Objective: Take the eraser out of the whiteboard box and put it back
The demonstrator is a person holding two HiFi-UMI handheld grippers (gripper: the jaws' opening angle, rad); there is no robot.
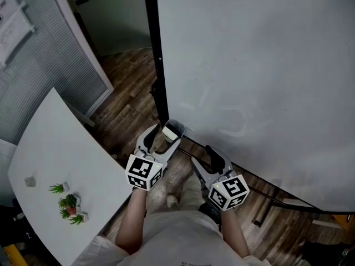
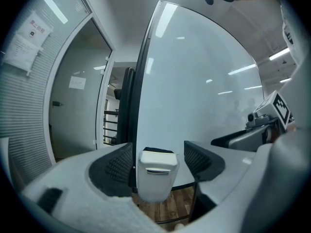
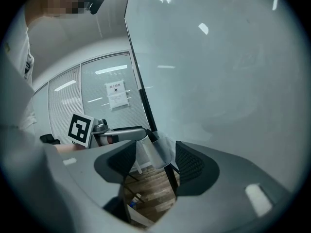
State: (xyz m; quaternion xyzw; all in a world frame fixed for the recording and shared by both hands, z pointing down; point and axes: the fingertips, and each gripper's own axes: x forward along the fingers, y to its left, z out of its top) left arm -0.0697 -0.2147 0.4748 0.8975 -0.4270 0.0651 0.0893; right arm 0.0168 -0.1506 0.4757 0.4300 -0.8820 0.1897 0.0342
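the first step is being set up: the eraser [image 2: 158, 159] is not yet being gripped. it is being kept in the whiteboard box [image 2: 154, 187], which is fixed at the lower corner of the whiteboard [image 1: 249, 65], and its white top is showing above the box's rim. the left gripper [image 1: 162, 141] is being held with its jaws wide apart and lined up on the box. box and eraser are being framed between the pads, but they appear to lie beyond them, untouched. the right gripper [image 3: 154, 161] is being held alongside, jaws likewise spread, with nothing between them; the box is being seen past its tips. next, by this reading, the left jaws are to be carried forward around the eraser's top only, not the box walls. they are then to be closed and the eraser lifted straight up, so that the box is not dragged.
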